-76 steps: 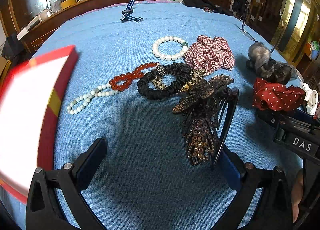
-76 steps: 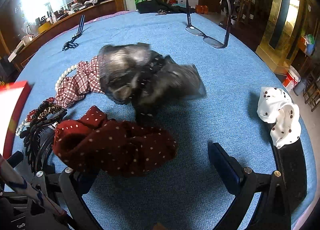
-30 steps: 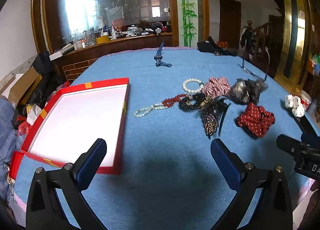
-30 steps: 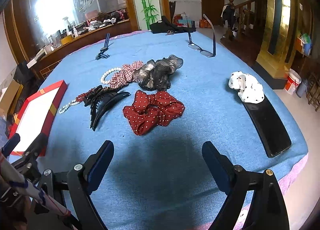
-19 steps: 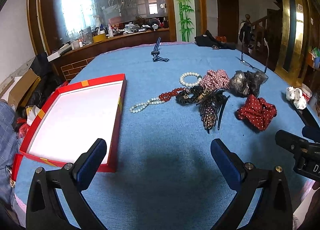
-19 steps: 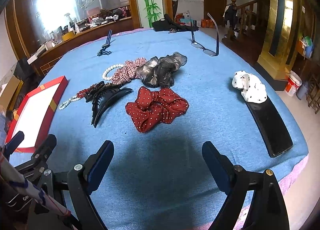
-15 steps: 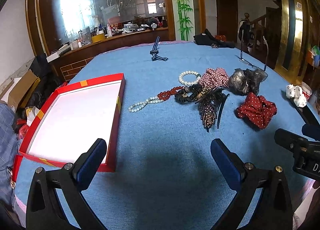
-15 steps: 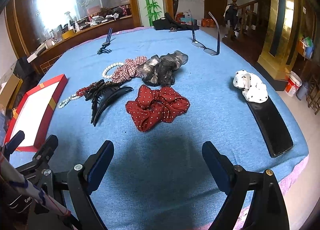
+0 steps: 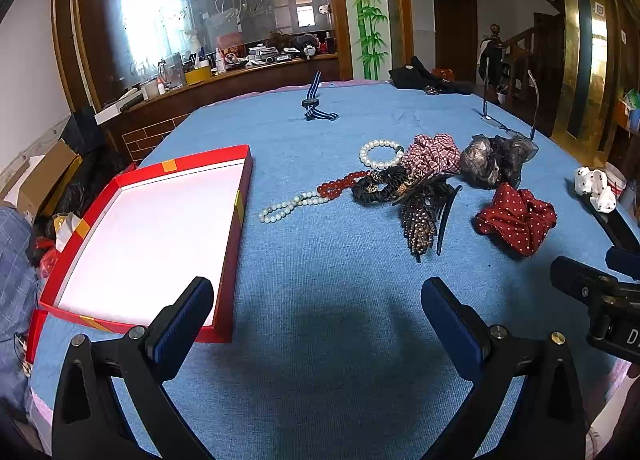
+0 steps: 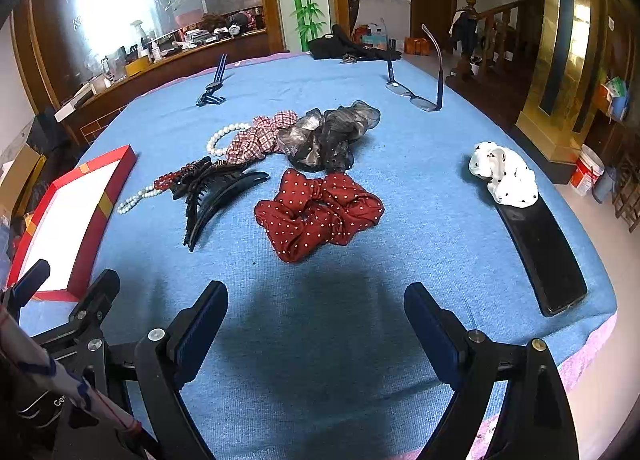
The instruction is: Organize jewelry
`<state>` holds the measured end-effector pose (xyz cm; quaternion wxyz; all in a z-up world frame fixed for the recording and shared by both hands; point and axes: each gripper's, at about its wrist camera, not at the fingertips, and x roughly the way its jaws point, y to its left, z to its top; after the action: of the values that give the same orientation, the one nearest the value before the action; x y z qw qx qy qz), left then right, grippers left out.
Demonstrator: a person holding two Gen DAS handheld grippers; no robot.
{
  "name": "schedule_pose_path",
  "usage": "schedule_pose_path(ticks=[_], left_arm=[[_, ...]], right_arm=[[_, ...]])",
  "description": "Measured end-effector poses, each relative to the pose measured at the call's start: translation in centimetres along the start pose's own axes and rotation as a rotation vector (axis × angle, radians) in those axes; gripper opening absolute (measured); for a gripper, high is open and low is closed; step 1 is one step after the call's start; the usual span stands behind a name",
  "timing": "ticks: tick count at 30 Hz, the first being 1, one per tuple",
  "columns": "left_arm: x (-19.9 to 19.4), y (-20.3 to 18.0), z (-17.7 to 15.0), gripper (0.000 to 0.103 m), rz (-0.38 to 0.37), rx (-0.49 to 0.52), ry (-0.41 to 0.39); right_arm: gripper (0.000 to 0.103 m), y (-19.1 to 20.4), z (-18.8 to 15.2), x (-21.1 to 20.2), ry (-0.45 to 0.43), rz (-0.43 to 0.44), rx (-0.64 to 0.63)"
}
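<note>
Your left tongs (image 9: 316,310) hang wide apart over the blue worktop (image 9: 320,340), with nothing between the pads. To their left lies the red box (image 9: 236,228) with a white, bare inside. Ahead of you a pale bead string (image 9: 292,203) touches a red bead string (image 9: 340,184), and a white pearl bracelet (image 9: 380,152) lies just beside a checked scrunchie (image 9: 432,154). A black scrunchie (image 9: 376,188) touches a dark hair claw (image 9: 420,216). The red dotted scrunchie (image 9: 516,218) lies apart, on the right.
</note>
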<state>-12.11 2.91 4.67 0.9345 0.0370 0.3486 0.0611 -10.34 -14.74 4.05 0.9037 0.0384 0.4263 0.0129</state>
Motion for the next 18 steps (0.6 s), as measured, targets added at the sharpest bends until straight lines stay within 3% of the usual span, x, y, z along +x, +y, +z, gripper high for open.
schedule_pose_path(ticks=[12, 18], left_arm=[[0.1, 0.0, -0.2, 0.103, 0.002, 0.008, 0.007], [0.4, 1.8, 0.2, 0.103, -0.014, -0.036, 0.014]], right_arm=[[0.093, -0.1, 0.1, 0.1, 0.005, 0.001, 0.001], [0.093, -0.8, 0.9, 0.0, 0.0, 0.006, 0.022]])
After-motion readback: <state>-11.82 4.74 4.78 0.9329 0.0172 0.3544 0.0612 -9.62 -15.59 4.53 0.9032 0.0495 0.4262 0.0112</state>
